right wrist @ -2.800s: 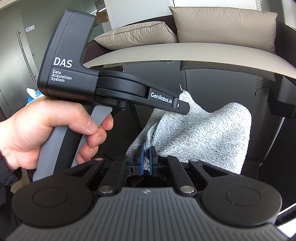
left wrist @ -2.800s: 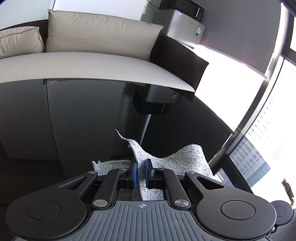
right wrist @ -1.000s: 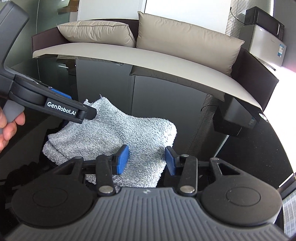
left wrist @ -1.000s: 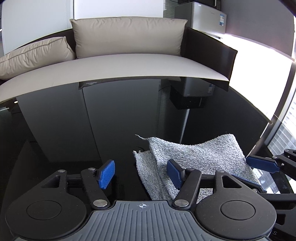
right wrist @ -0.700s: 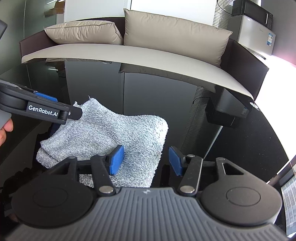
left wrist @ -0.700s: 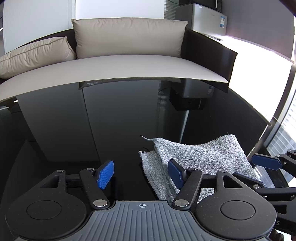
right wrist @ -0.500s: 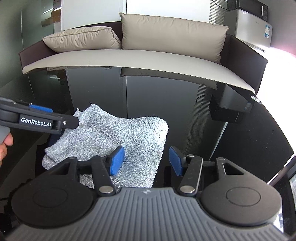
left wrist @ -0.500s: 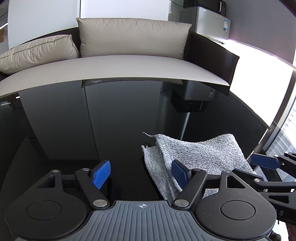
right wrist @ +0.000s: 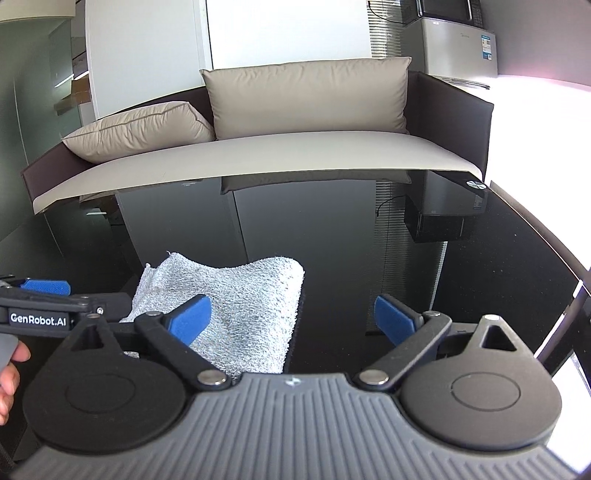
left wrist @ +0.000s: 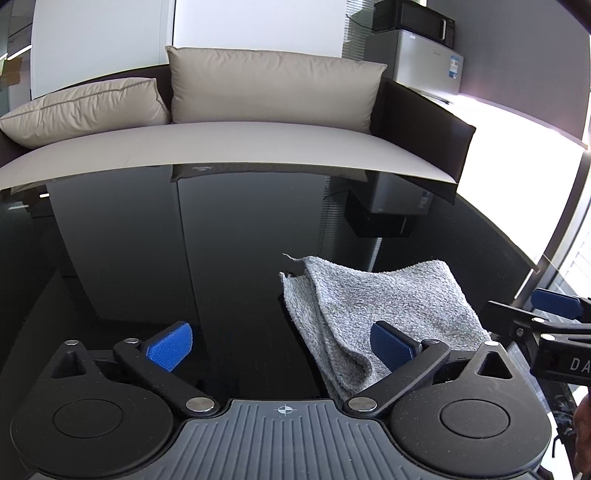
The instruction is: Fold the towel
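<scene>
This looks like an office lounge or break area. A dark sofa (left wrist: 424, 122) with beige cushions (left wrist: 273, 86) stands behind a glossy black table (left wrist: 221, 229), and a microwave (left wrist: 412, 20) sits on a small silver fridge (left wrist: 424, 61) beside a glass partition (right wrist: 40, 92) and a bright window.

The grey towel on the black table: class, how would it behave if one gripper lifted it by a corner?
The towel would probably droop and unfold, since its looped layers lie loosely. It looks light, and may slide on the glossy table.
</scene>
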`<state>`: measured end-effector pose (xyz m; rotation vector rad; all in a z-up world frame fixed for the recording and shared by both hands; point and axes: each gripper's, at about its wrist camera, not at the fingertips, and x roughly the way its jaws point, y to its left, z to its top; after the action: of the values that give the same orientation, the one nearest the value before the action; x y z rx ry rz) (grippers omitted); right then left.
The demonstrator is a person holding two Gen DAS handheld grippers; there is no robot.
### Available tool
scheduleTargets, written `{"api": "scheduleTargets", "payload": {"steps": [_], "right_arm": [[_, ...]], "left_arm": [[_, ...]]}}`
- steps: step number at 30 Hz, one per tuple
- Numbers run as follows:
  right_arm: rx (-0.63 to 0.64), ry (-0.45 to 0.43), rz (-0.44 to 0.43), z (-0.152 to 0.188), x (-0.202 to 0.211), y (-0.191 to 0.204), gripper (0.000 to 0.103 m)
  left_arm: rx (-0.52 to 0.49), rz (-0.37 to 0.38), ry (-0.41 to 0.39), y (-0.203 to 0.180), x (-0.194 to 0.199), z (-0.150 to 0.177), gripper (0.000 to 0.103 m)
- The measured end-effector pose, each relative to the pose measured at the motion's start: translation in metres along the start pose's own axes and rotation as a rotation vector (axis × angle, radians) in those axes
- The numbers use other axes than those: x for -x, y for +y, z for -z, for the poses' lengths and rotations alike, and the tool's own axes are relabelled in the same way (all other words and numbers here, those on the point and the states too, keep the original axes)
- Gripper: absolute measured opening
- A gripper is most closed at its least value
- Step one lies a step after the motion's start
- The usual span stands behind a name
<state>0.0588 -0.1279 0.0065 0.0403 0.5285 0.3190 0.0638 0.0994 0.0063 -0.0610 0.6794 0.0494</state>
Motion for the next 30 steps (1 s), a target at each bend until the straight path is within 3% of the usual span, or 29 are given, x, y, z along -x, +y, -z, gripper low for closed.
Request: {"api": "scheduleTargets", "payload": {"steps": [8, 30], "right_arm": [[-0.011, 0.0, 0.008, 0.008, 0.016, -0.001, 0.102], [-0.014, -0.004, 0.003, 0.041, 0.067, 0.001, 0.102]], "left_arm": [[0.015, -0.016, -0.016, 0.002, 0.018, 0.011, 0.102], [-0.003, -0.026, -0.063, -0.006, 0.069, 0.046, 0.102]]}}
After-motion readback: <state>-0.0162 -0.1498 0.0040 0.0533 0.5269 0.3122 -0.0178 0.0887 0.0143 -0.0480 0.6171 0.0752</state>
